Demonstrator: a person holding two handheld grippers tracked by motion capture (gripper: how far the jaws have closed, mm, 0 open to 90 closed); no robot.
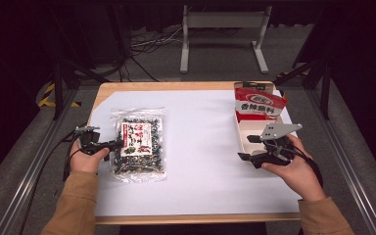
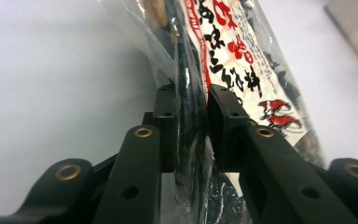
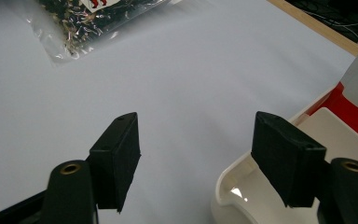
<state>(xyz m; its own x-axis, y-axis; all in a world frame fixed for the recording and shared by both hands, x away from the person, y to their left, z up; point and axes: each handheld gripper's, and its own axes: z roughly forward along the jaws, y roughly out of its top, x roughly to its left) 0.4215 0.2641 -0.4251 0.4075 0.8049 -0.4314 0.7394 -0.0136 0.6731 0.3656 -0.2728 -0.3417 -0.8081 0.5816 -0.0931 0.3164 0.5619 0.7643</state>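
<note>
A clear bag of dark snack mix with a white and red label lies on the white sheet at the left. My left gripper comes at it from its left edge. In the left gripper view both pads press on the bag's edge, so the left gripper is shut on it. At the right, my right gripper stands open beside the near left corner of a cream tray. Nothing lies between its jaws. A red and white packet leans in the tray's far end.
The white sheet covers a wooden table whose edge shows at the back. The tray's rounded corner sits just under the right jaw. Cables and a white stand are on the floor beyond.
</note>
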